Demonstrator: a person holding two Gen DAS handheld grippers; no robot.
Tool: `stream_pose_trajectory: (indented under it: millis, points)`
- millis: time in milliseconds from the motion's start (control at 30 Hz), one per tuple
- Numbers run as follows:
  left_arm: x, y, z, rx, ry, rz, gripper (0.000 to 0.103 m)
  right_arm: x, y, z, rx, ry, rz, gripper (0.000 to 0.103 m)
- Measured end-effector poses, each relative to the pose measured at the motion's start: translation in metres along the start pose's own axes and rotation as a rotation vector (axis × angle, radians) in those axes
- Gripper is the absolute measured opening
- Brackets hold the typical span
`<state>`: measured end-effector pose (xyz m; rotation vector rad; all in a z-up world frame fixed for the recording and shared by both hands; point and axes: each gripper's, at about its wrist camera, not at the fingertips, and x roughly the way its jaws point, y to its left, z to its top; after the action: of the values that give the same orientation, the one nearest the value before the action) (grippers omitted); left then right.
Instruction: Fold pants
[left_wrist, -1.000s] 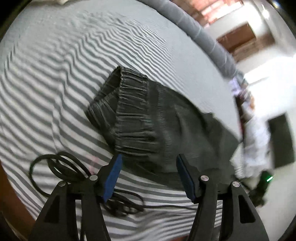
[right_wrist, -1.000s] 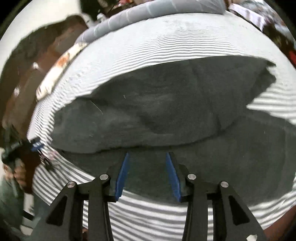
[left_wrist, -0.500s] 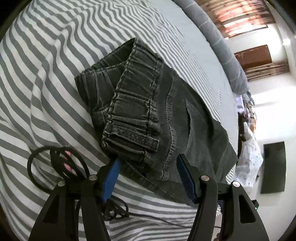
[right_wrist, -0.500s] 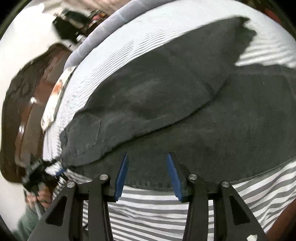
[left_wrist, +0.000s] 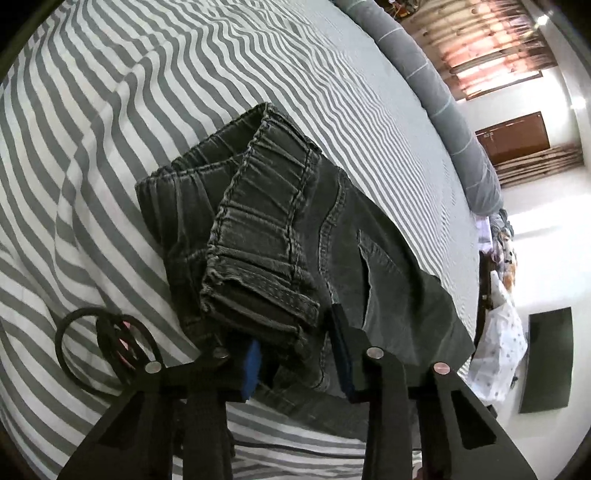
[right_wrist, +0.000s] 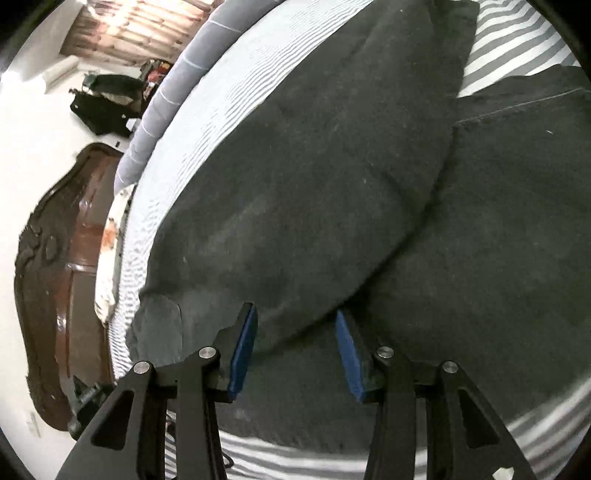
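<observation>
Dark pants (left_wrist: 295, 236) are spread on a striped bedsheet (left_wrist: 110, 110). The waistband corner is pinched by the just-closing left gripper (left_wrist: 295, 354); the right gripper (right_wrist: 295, 347) straddles a leg edge, unclosed, seemingly for a 2-handed fold.

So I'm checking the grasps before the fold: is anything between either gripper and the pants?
Nothing visible. The left gripper, jaws just closing, has the pants waistband corner between its pads; the right gripper sits over the legs.
</observation>
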<state>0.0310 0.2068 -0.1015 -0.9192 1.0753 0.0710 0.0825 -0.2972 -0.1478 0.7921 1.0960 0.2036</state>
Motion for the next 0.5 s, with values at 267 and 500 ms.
stream_pose_trajectory:
  millis: [267, 500]
  points:
    - [0.012, -0.003, 0.005, 0.001, 0.002, 0.054, 0.034, 0.001, -0.012, 0.017, 0.052, -0.041, -0.008, 0.016]
    - [0.015, 0.003, 0.012, -0.045, 0.007, 0.038, 0.035, -0.005, -0.019, 0.037, 0.073, -0.086, -0.031, 0.016]
